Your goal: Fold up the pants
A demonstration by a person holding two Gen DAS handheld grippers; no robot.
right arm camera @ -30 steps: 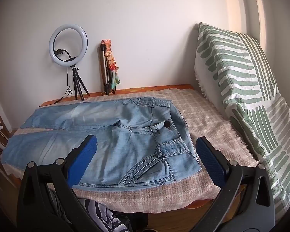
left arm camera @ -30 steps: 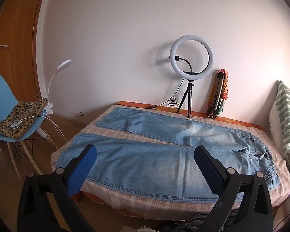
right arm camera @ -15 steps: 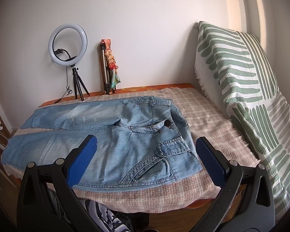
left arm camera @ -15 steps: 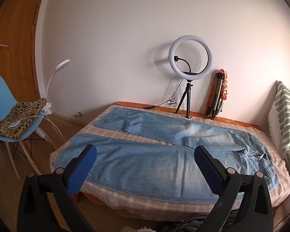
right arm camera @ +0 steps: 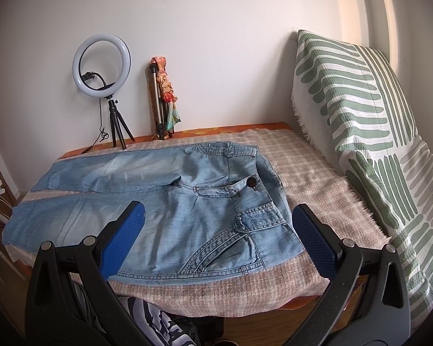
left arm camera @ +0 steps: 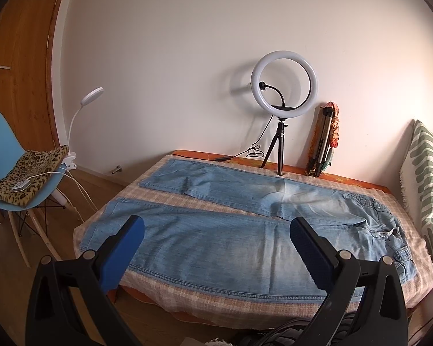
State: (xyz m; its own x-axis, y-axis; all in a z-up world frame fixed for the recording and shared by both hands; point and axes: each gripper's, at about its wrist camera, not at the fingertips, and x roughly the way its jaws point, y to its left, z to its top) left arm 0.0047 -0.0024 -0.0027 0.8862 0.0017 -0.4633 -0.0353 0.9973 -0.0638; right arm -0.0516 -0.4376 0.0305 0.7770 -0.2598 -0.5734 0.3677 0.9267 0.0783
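Light blue jeans [left arm camera: 216, 245] lie flat and spread on a checked blanket [left arm camera: 245, 297] over the bed, both legs stretched to the left, waistband at the right. My left gripper [left arm camera: 216, 223] hovers open above the near leg, nothing between its blue pads. In the right wrist view the jeans [right arm camera: 187, 201] show their waistband, button and front pocket. My right gripper [right arm camera: 218, 212] hangs open above the hip and pocket area, off the cloth.
A ring light on a tripod [left arm camera: 283, 109] and a folded tripod [left arm camera: 323, 141] stand at the wall behind the bed. A green-striped cushion [right arm camera: 360, 129] leans at the right. A blue chair [left arm camera: 17, 173] with leopard-print cloth and a clip lamp stand left.
Both views have shifted slightly: the bed and jeans drift a little in frame as the grippers move. The jeans lie unchanged and both grippers stay open.
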